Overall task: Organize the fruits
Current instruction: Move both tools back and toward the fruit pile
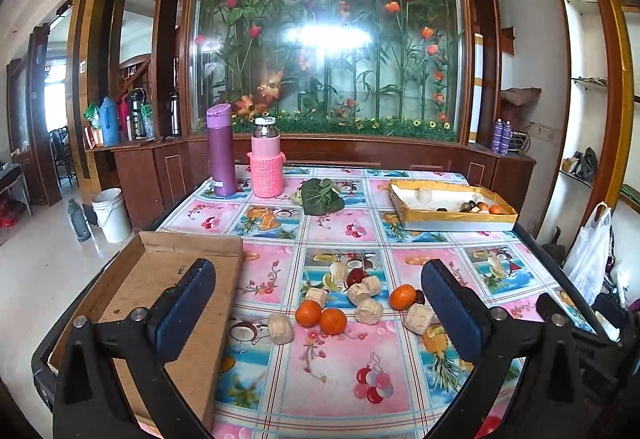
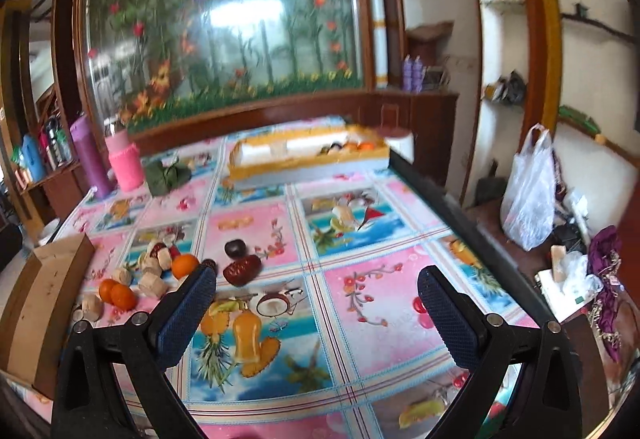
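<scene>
Both handheld grippers hang above a table covered in a glossy pink-and-blue fruit-print cloth [image 1: 332, 371]; the left gripper [image 1: 320, 315], its blue-padded jaws spread wide with nothing between them, looks down on a loose cluster of fruit near the table's middle; three round orange tangerines [image 1: 308, 313] lie there among several pale beige cylindrical pieces [image 1: 369, 311] (what these are cannot be told). The right gripper [image 2: 316, 315] is likewise wide apart and empty, over bare cloth; just beyond its left pad lie two dark red, wrinkled date-like fruits [image 2: 242, 270], slightly apart from the cluster. A shallow yellow-rimmed cardboard tray [image 1: 452, 215] at the far right of the table already holds a few small fruits in one end; a flat brown cardboard box lid [image 1: 160, 279] sits empty at the near left edge. A tall purple metal flask [image 1: 220, 151], a bottle in a pink knitted sleeve [image 1: 266, 167] and a green leafy bundle [image 1: 322, 197] stand along the far side.
</scene>
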Motion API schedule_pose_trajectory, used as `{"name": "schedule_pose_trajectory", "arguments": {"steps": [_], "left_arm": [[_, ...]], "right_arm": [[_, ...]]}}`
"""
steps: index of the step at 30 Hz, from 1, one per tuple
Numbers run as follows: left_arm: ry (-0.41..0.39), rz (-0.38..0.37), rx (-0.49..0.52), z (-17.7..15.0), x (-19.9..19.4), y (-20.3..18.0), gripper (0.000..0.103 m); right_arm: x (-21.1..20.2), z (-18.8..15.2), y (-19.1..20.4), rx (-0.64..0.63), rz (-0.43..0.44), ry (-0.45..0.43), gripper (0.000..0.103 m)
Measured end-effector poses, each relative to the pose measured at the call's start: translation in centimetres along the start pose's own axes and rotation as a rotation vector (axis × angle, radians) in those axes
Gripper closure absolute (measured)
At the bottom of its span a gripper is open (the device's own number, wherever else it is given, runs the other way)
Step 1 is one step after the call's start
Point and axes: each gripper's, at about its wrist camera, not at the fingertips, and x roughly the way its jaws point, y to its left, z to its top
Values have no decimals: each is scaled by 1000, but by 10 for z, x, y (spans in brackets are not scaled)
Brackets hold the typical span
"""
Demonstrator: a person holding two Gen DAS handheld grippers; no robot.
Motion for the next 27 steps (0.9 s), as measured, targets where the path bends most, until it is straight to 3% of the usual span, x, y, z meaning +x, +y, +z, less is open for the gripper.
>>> {"name": "schedule_pose_trajectory", "arguments": {"steps": [7, 27], "left_arm": [[-46, 13, -22, -7, -26, 15, 0], [65, -16, -80, -20, -21, 40, 0]], "right_arm": [[-11, -22, 21, -62, 6, 35, 1], [-21, -39, 50, -103, 60, 114, 1]]}}
